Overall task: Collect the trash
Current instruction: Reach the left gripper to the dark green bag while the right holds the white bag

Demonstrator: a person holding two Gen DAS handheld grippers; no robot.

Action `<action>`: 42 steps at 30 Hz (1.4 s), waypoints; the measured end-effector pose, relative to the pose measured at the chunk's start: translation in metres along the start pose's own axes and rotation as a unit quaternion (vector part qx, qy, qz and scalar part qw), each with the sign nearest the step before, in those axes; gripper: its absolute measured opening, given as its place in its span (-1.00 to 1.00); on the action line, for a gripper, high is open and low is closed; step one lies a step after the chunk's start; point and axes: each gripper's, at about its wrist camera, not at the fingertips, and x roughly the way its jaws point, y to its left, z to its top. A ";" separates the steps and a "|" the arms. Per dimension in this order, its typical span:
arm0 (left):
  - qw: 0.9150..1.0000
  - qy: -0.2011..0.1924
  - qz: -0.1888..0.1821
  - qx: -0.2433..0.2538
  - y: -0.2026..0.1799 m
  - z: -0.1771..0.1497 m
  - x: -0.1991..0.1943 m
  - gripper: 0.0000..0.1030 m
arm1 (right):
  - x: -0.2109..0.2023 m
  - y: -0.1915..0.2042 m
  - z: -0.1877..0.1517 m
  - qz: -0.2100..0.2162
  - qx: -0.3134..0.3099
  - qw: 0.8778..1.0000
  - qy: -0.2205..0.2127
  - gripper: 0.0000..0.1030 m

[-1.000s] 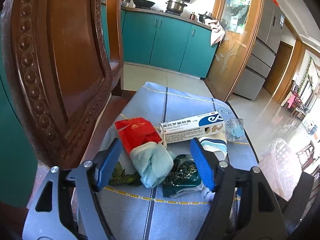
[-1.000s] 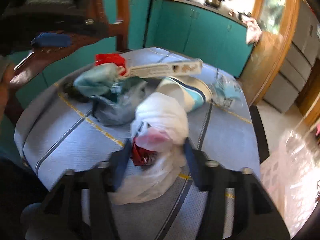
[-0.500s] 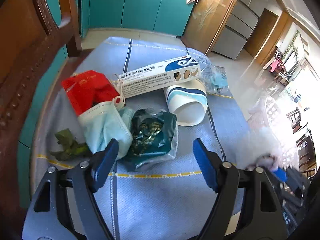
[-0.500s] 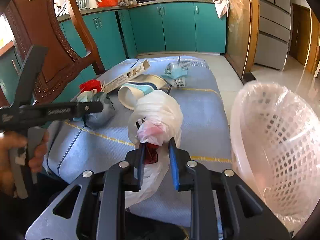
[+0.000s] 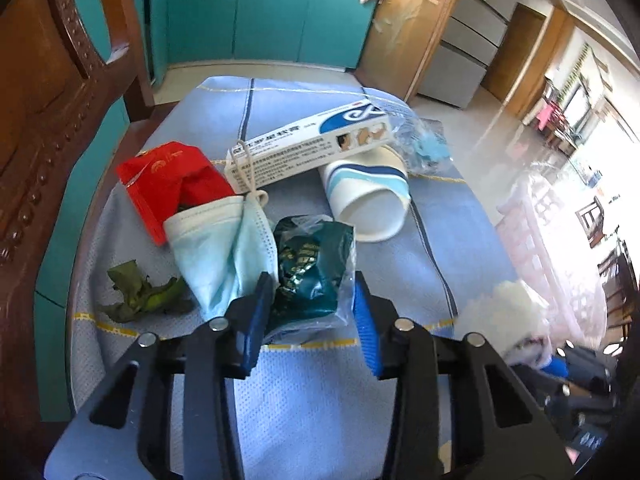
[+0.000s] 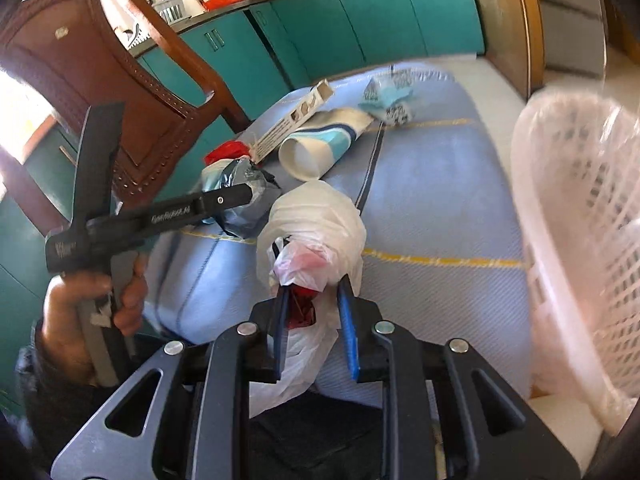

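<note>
In the left wrist view my left gripper (image 5: 310, 308) points down at a dark green foil packet in clear plastic (image 5: 312, 268). Its jaws are closing, and both blue pads (image 5: 256, 312) touch the packet's sides. Beside the packet lie a light blue face mask (image 5: 216, 248), a red pouch (image 5: 168, 176), a white ointment box (image 5: 304, 144), a paper cup on its side (image 5: 368, 200) and a wilted leaf (image 5: 140, 296). My right gripper (image 6: 312, 308) is shut on a white plastic bag with red scraps inside (image 6: 316, 232), held over the table's near edge.
A blue cloth covers the table (image 5: 320, 400). A pale pink mesh basket (image 6: 580, 240) stands off the table's right side. A carved wooden chair (image 5: 48, 120) is close on the left. A clear wrapper with a blue mask (image 5: 424, 144) lies at the far end. A hand (image 6: 92, 300) holds the left gripper.
My left gripper came down over the green packet and its wide jaws closed in on it. My right gripper closed on the white bag and swung toward the basket.
</note>
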 end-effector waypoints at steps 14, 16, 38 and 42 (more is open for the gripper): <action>0.999 -0.005 -0.042 0.012 0.003 -0.013 -0.016 0.29 | -0.008 -0.002 0.016 -0.117 -0.030 0.992 -0.042 -0.21; 0.999 -0.005 -0.045 0.010 0.004 -0.014 -0.017 0.37 | -0.008 -0.003 0.018 -0.132 -0.036 0.990 -0.045 -0.21; 0.995 0.014 -0.094 -0.042 0.008 -0.009 -0.004 0.42 | -0.019 0.002 0.014 -0.165 -0.085 0.981 -0.062 0.00; 0.995 0.034 -0.081 -0.044 0.008 -0.010 0.006 0.44 | -0.006 0.006 0.011 -0.162 -0.103 0.980 -0.052 0.12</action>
